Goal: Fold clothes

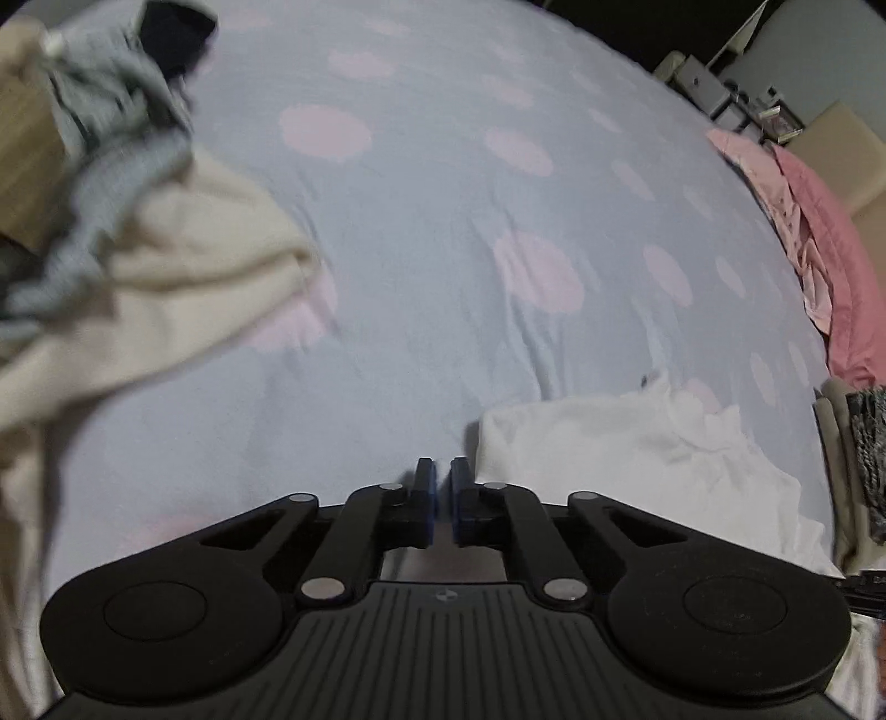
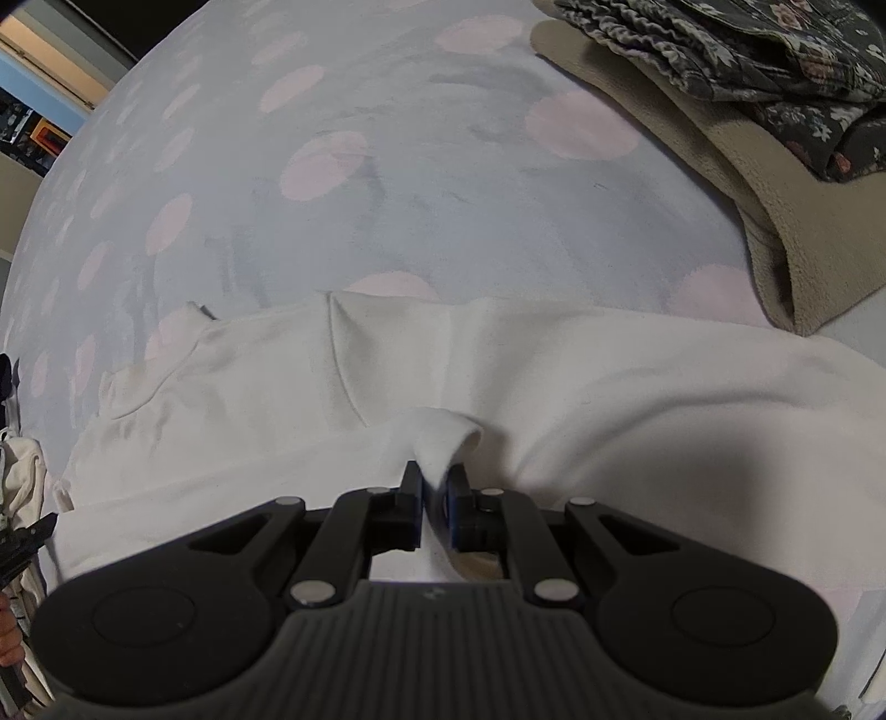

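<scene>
White top [image 2: 554, 376] lies spread and creased on my dotted sheet [image 2: 387, 166], one fold pinched up near its middle.

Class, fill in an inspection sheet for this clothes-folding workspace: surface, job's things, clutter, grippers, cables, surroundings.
Surface: bedsheet, pale blue with pink dots, lightly creased.
Job's things: white garment spread on the sheet; folded beige garment with a dark floral garment on top.
Clutter: heap of cream and grey clothes; pink bedding at the far edge.
Grippers: left gripper shut, nothing between its jaws; right gripper shut on a pinch of the white garment.
Cables: nothing seen.
Surroundings: shelving beyond the bed.
</scene>
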